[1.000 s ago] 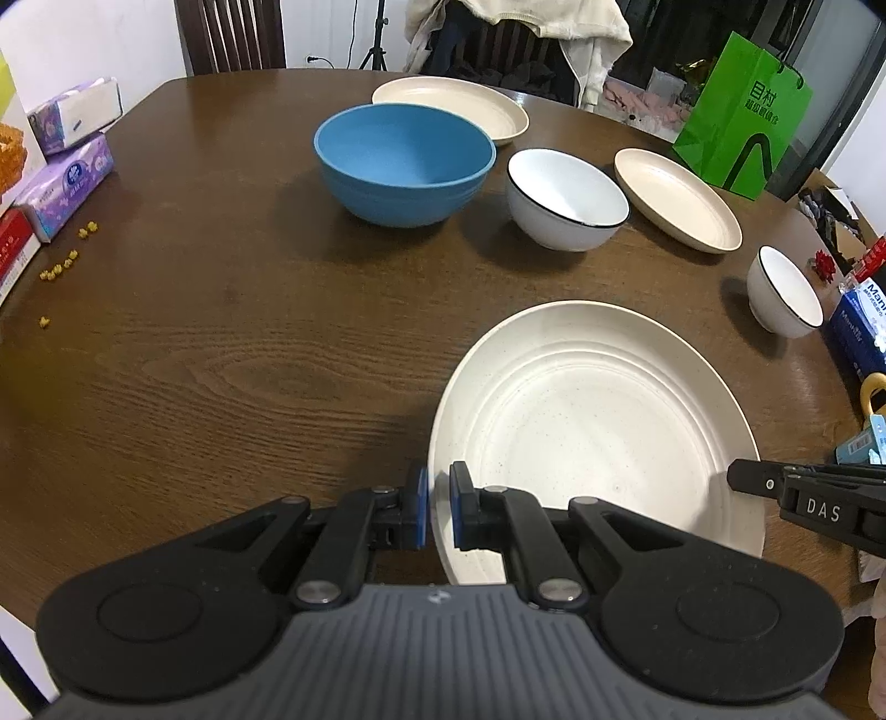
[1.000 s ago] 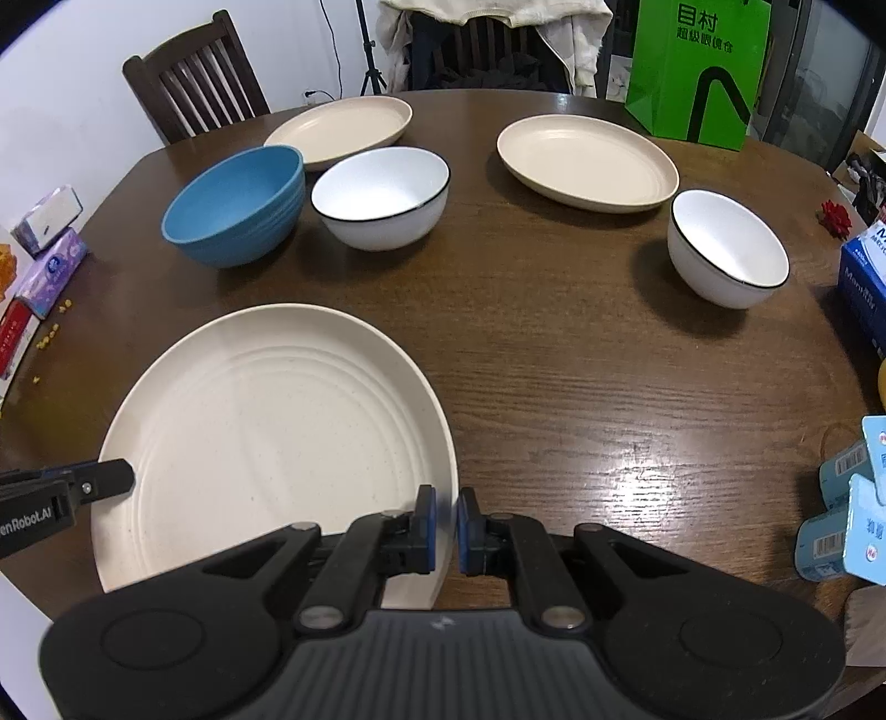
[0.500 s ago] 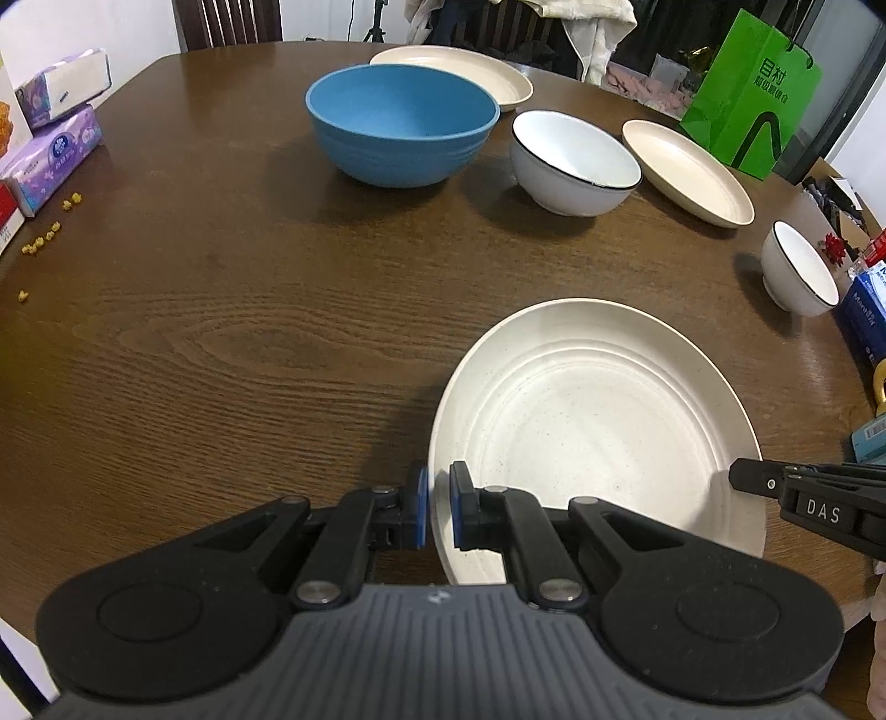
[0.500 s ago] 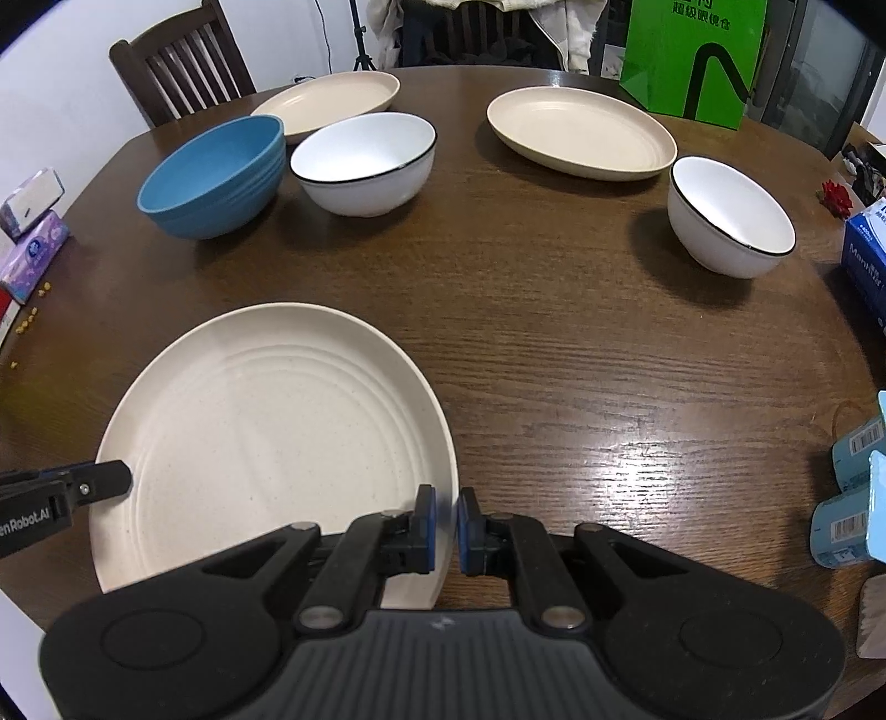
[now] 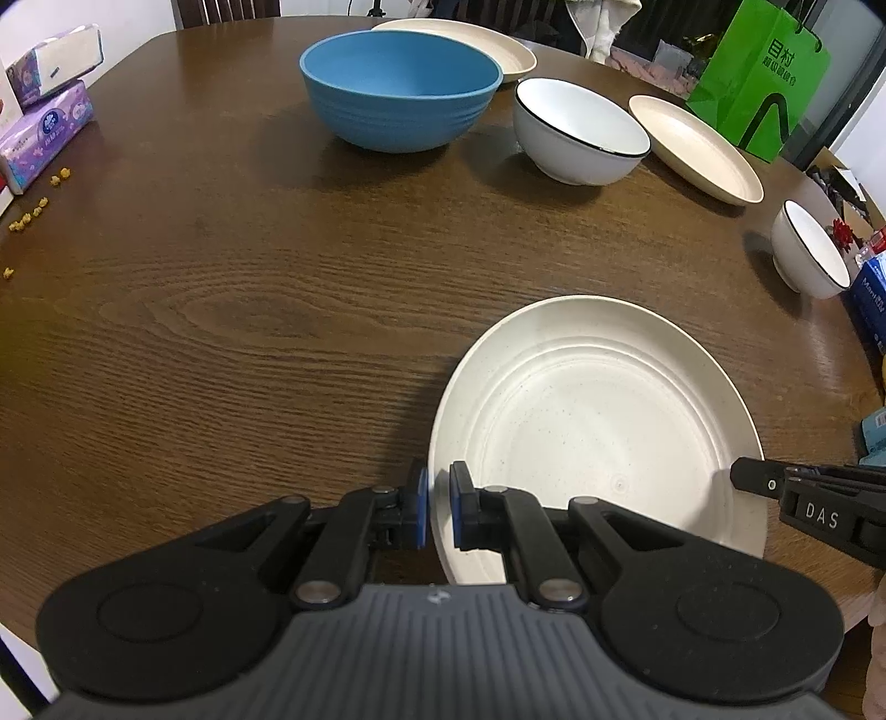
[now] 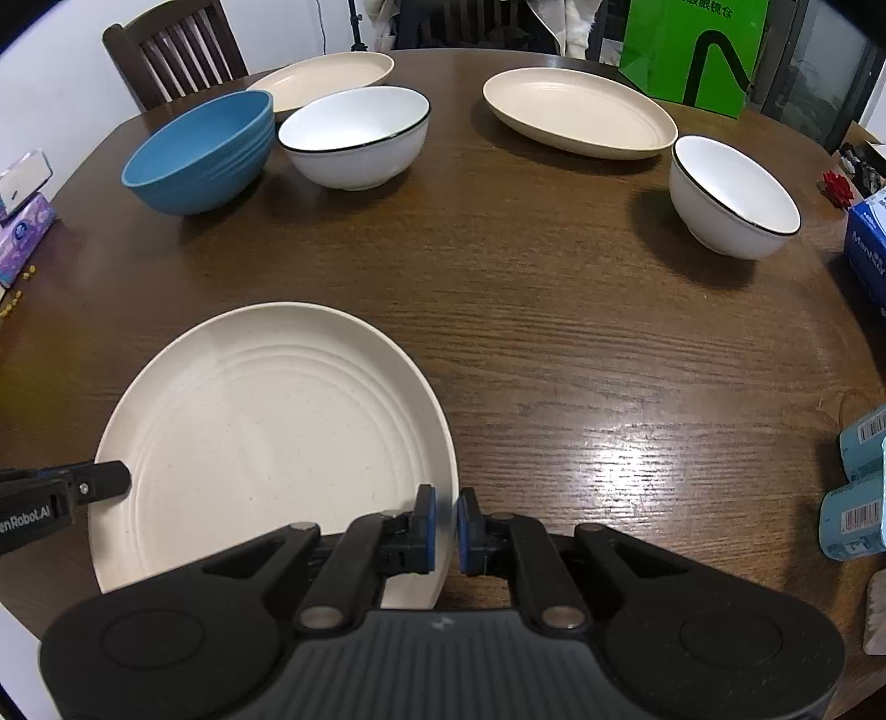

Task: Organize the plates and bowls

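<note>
Underneath everything lay a dark brown round wooden table [image 6: 581, 310] with strong grain and a glare patch near its right side, standing in a room with a dark slatted wooden chair [image 6: 177, 50] and white wall behind it and a bright green paper shopping bag [image 6: 695, 50] at the far edge. At the near edge, a large cream speckled round plate with ringed grooves [image 6: 266, 437] was held from both sides: the left gripper [image 5: 437, 507] had its blue pads nearly together, pinched on the plate's left rim, and the right gripper [image 6: 444, 526] was likewise clamped on the right rim. Whether the plate's base touched the wood could not be told. Farther back stood a deep blue ribbed bowl [image 6: 202, 152], just beside a white bowl with a thin black rim [image 6: 354, 135], with a beige oval plate [image 6: 324, 77] behind them and a second beige plate [image 6: 578, 111] to the right. A smaller white black-rimmed bowl [image 6: 733, 196] sat apart on the right. Purple tissue packs [image 5: 47, 130] and scattered yellow crumbs [image 5: 33, 213] occupied the left edge, while a blue box [image 6: 866, 243] and pale blue labelled packs [image 6: 855, 498] crowded the right. Bare wood separated the held plate from the other dishes.
</note>
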`<state>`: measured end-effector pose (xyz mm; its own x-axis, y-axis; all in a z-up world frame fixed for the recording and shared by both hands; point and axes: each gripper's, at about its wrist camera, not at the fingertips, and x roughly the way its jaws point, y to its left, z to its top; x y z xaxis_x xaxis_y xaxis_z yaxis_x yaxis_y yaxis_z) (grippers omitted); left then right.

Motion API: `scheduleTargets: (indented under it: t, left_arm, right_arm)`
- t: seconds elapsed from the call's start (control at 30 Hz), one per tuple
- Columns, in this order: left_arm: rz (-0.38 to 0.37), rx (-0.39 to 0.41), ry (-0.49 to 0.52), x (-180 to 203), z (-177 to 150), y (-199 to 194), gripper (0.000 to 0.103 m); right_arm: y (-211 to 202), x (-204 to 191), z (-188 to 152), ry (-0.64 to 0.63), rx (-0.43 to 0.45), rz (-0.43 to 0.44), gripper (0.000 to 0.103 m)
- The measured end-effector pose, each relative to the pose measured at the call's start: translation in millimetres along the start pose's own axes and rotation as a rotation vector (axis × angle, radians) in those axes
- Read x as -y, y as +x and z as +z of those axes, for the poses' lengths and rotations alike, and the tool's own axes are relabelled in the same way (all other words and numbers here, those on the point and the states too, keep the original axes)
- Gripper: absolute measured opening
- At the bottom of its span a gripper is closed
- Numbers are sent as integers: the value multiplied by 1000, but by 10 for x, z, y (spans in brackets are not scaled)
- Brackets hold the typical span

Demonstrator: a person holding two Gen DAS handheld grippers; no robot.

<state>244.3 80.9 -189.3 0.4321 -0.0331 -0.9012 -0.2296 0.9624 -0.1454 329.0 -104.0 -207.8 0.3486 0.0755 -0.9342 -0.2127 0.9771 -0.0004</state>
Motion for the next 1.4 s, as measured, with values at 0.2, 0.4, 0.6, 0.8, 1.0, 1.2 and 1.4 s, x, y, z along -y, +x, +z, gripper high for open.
scheduleTargets:
  t: [0.2,0.4,0.6,0.8,1.0,1.2,1.4]
  left_arm:
    - [1,-5,5,-10,-11,42,9]
    - [1,-11,4,1,-10,72,9]
    - [-26,8,-6,-32,11,-27,33]
    - [-32,109,20,-10,41,-425,80]
    - [-62,200,52,-18,-42,-868,103]
    - [-39,254,35,-42,-133,-1181,103]
    - [-42,282,50,-24,-246,-1434,103]
  right_arm:
    - [70,19,-8,9,-4,1,9]
    - [58,25,-32,3,10,1,9]
    - [20,98,-24,50,16,48,22]
    - [-229,109,-29,45,67,89,58]
    - [-604,91,-101,20,113,130,82]
    - [-936,161,-213,31,152,121,97]
    - [-1255,236,-343,45,187,105,103]
